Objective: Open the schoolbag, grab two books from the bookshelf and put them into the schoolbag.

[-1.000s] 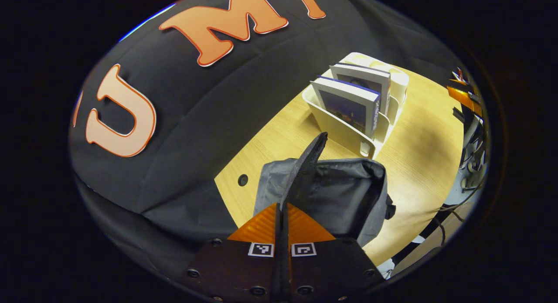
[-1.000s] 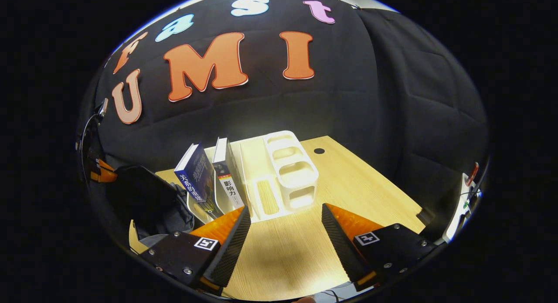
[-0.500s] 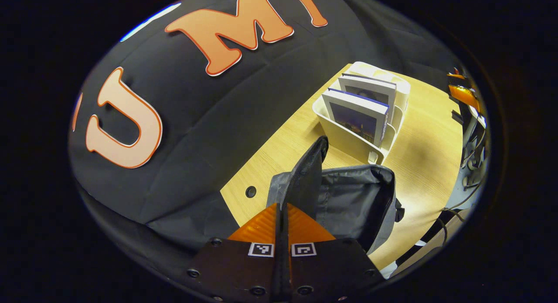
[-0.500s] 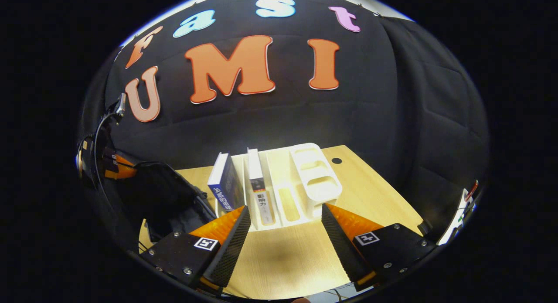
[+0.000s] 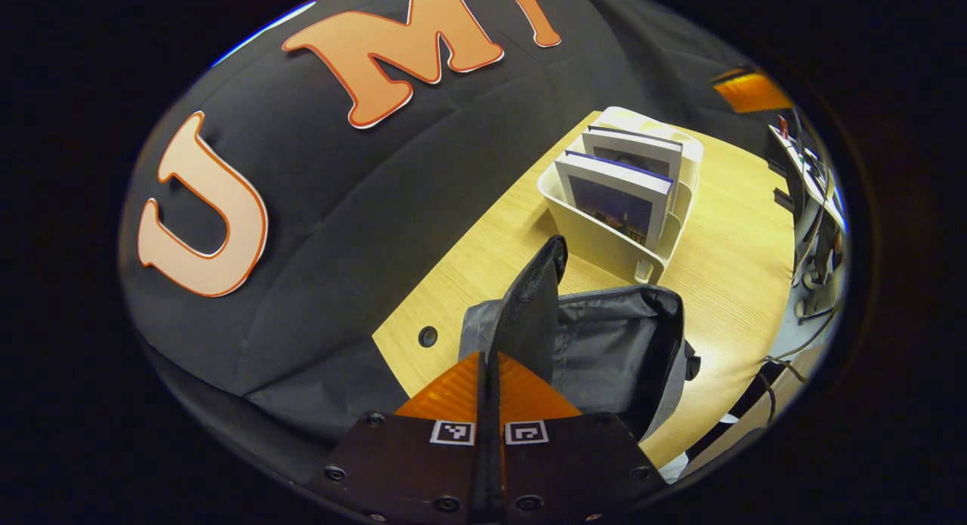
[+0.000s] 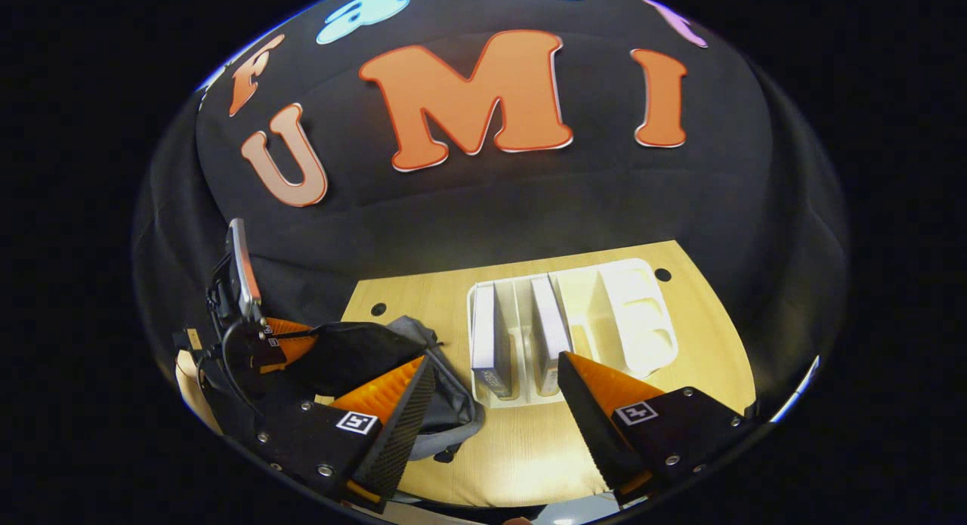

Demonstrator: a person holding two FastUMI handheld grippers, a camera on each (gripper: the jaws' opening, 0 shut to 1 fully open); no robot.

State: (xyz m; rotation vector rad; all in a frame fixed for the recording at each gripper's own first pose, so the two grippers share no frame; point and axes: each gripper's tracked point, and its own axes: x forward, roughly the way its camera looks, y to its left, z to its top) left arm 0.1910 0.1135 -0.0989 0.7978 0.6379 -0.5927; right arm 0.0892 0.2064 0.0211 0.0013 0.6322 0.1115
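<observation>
Raised since a second ago, the right gripper (image 6: 495, 393) (fingers apart) now looks down on the bookshelf (image 6: 642, 325). Left to right: left gripper (image 5: 487, 359) clamped on the open schoolbag's flap (image 5: 532, 313), schoolbag (image 6: 446, 404), two upright books (image 6: 483, 344).

A recording booth set up like a study corner: black cloth walls (image 6: 483, 208) close in a pale wooden surface (image 6: 604, 442) with round cable holes, carrying a white plastic desk bookshelf (image 6: 604, 313); loose cables (image 5: 812, 283) hang at the surface's edge.
</observation>
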